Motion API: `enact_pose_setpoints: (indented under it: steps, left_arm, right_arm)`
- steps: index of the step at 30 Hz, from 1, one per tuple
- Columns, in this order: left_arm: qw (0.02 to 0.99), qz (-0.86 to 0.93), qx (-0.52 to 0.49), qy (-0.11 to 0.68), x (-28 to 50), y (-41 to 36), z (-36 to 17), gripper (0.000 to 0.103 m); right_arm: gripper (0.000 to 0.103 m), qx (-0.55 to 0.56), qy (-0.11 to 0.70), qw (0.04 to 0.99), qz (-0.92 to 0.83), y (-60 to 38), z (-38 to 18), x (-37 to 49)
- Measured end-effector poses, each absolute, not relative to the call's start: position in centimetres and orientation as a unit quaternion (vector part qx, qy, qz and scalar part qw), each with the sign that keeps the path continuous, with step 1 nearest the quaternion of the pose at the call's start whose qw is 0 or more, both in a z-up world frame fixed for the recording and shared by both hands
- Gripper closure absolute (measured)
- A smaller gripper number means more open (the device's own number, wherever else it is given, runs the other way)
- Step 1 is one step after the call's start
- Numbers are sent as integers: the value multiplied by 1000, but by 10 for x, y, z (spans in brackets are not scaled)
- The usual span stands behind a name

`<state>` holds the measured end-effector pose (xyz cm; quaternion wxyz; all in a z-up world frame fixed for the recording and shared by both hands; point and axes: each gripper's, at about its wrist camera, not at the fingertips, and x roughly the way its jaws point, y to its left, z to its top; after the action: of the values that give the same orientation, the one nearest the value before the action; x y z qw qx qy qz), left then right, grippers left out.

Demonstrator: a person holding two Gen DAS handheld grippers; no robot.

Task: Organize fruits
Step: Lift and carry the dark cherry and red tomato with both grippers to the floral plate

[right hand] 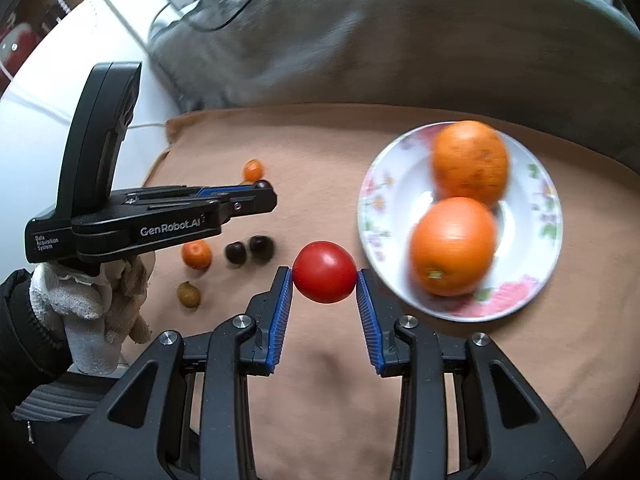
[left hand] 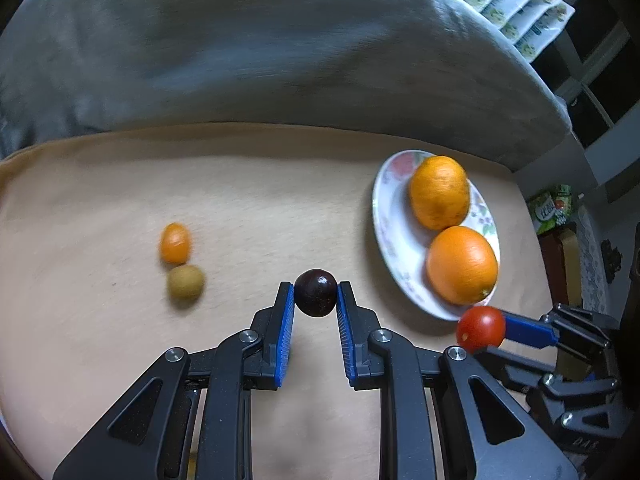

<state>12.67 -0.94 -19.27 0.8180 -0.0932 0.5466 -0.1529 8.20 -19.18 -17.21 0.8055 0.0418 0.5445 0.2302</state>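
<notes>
My left gripper (left hand: 316,294) is shut on a dark purple round fruit (left hand: 315,292), held above the tan cloth (left hand: 100,320). My right gripper (right hand: 325,276) is shut on a red tomato (right hand: 325,272), just left of the floral plate (right hand: 536,248). Two oranges (right hand: 452,246) (right hand: 470,162) lie on that plate. In the left wrist view the plate (left hand: 390,240) sits at right, with the tomato (left hand: 480,328) and right gripper below it. In the right wrist view the left gripper (right hand: 262,186) hangs at left, the dark fruit (right hand: 262,185) at its tip.
Loose on the cloth: a small orange fruit (left hand: 175,243), a brownish-green one (left hand: 185,282), two dark fruits (right hand: 250,250), another small orange fruit (right hand: 196,254). A grey cushion (left hand: 260,48) borders the far edge. A gloved hand (right hand: 92,300) holds the left gripper.
</notes>
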Motion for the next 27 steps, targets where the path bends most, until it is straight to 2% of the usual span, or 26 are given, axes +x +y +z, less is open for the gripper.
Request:
enact_pose_setpoints:
  steps: [11, 27]
  left_arm:
    - [814, -183, -77, 546, 136, -50, -191, 83]
    - [814, -193, -47, 546, 150, -87, -194, 83]
  right_arm:
    - [68, 59, 535, 823, 178, -247, -162, 90]
    - [68, 63, 540, 825, 154, -284, -181, 111]
